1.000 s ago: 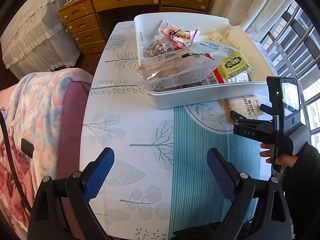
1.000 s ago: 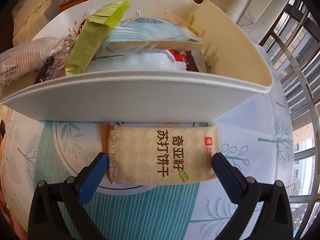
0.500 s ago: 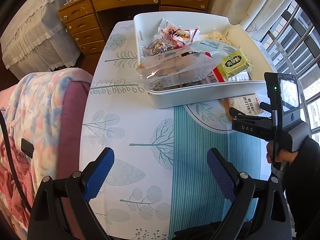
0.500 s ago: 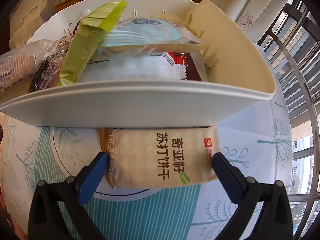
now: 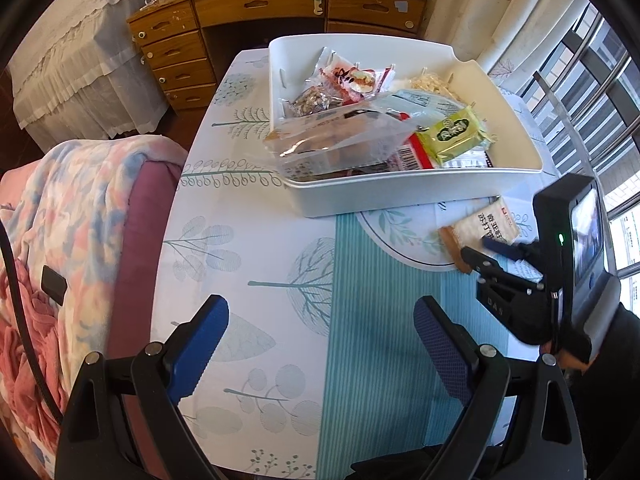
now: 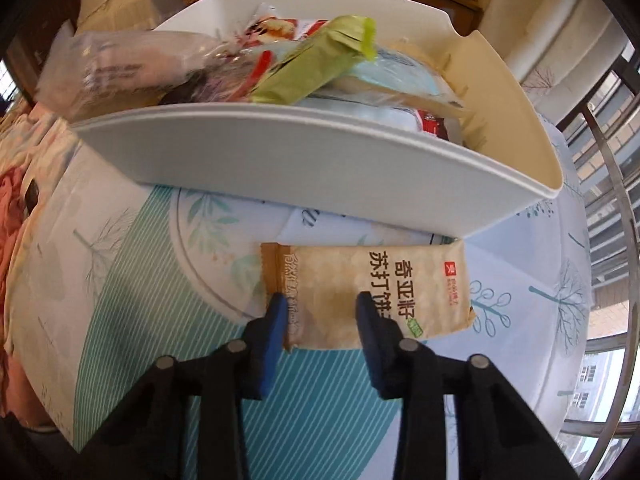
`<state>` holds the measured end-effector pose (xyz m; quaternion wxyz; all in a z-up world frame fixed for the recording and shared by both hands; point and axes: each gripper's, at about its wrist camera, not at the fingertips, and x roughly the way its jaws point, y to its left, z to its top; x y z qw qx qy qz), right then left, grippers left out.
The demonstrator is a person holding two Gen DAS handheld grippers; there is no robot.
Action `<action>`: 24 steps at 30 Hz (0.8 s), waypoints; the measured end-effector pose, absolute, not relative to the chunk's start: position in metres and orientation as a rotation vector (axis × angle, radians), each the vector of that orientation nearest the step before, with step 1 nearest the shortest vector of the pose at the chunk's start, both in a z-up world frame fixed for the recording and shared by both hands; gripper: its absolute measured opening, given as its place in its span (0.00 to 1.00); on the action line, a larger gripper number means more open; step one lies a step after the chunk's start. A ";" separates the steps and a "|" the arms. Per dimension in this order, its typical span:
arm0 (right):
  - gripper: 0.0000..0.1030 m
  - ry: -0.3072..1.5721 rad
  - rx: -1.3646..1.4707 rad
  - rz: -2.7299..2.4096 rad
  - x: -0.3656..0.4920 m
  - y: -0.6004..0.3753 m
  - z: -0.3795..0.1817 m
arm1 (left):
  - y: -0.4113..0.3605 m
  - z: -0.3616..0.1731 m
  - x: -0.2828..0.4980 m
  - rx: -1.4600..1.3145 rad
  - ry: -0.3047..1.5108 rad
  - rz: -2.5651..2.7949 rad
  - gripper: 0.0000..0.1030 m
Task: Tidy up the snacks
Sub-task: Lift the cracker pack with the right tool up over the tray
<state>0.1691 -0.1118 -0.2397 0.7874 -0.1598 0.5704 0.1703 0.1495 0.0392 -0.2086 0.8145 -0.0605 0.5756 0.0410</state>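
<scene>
A beige cracker packet (image 6: 368,292) with dark Chinese print lies flat on the tablecloth just in front of the white bin (image 6: 304,168). My right gripper (image 6: 320,312) has narrowed around the packet's left half, one blue finger at each side, and appears to hold it. The packet (image 5: 484,228) and my right gripper (image 5: 486,250) also show in the left wrist view. The white bin (image 5: 400,196) holds several snack packs, among them a green packet (image 5: 454,134) and a clear bag (image 5: 340,136). My left gripper (image 5: 320,344) is open and empty above the tablecloth.
A chair with a pink and blue blanket (image 5: 68,232) stands at the table's left edge. A wooden desk with drawers (image 5: 256,8) is behind the table. Window bars (image 5: 592,92) run along the right side.
My right gripper has closed from wide open onto the cracker packet's left half and turned somewhat. The packet has slid slightly away from the bin. My left gripper has not moved.
</scene>
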 end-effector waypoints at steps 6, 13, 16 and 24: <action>0.03 1.291 -0.300 0.371 0.158 -0.127 -0.239 | 0.030 -0.204 0.143 -0.142 1.212 0.099 0.91; 0.03 1.311 -0.091 0.257 0.169 -0.170 -0.228 | 0.031 -0.201 0.138 -0.161 1.199 0.119 0.90; 0.05 1.340 0.013 0.176 0.182 -0.193 -0.227 | 0.033 -0.201 0.139 -0.161 1.196 0.116 0.91; 0.50 1.399 0.373 0.059 0.201 -0.238 -0.242 | 0.039 -0.203 0.141 -0.153 1.205 0.099 0.91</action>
